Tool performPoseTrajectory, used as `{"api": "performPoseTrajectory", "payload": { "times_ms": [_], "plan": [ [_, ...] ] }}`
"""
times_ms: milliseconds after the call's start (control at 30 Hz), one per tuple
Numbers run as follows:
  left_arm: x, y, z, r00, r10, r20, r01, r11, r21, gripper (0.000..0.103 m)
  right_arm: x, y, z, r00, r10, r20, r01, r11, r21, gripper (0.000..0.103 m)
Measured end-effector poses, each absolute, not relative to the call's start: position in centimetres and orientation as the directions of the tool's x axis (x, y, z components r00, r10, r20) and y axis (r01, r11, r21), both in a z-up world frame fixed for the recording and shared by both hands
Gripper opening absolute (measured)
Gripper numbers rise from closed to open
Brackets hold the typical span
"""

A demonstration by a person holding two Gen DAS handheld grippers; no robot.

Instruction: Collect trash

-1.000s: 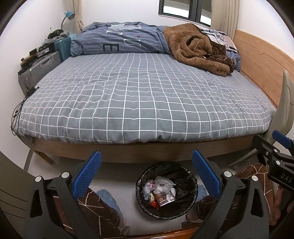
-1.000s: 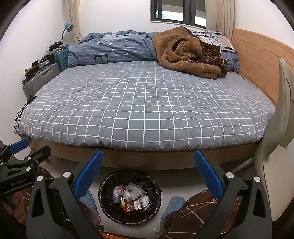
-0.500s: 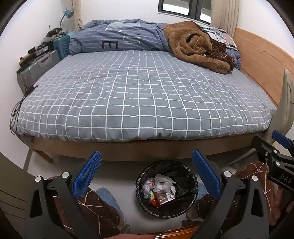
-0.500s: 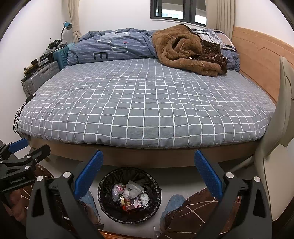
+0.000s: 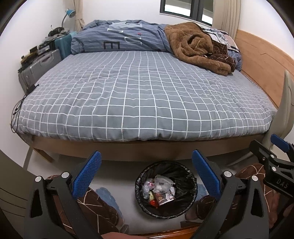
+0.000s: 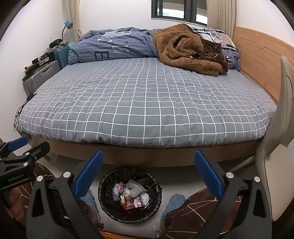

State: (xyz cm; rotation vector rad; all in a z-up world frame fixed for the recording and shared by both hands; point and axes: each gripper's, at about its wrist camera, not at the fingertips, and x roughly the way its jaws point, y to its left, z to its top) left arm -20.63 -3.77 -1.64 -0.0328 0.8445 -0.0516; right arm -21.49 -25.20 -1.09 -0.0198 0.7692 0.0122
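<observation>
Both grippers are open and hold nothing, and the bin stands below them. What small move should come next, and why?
Probably lower the left gripper toward the rim of the bin to grip the black bag. Its jaws are open and empty, as are the right gripper's; the trash already lies inside, and none shows on the bed.

Beds: one [image 5: 143,95], grey with a white grid, filling the middle of the scene.
Duvets: one blue [image 5: 121,38], bunched at the far end.
Brown blankets: one [image 5: 194,47], heaped far right.
Suitcases: two at far left, one grey [image 5: 40,68], one teal [image 5: 63,46].
Desk lamps: one [image 5: 68,13], far left.
Windows: one [image 6: 176,10], on the far wall.
Chairs: one [image 6: 275,147], near right.
Trash bins: one [image 5: 183,171], near, black-lined, holding several wrappers; exact number unclear.
Grippers: two, left gripper [image 5: 147,174] and right gripper [image 6: 148,174], both spread wide.
</observation>
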Motion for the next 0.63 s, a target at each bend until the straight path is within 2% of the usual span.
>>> {"api": "performPoseTrajectory", "payload": {
  "times_ms": [167,267,633],
  "plan": [
    [-20.66,-4.05,-1.52,0.671,-0.045,-0.740,0.037,0.999,-0.028,0.097,-21.47,-25.16,-1.44,0.713,0.010,-0.701,-0.022,1.000,-0.008,0.095],
    [-20.66,-4.14,-1.54,0.666,-0.080,-0.741,0.066,0.997,-0.049,0.097,-21.48,-25.19,-1.45,0.713,0.012,-0.701,-0.021,1.000,-0.003,0.095],
    [-20.32,-4.25,-1.80,0.658,-0.092,-0.747,0.068,0.996,-0.063,0.097,-21.40,-25.24,-1.42,0.712,0.012,-0.703,-0.019,1.000,-0.002,0.095]
  ]
}}
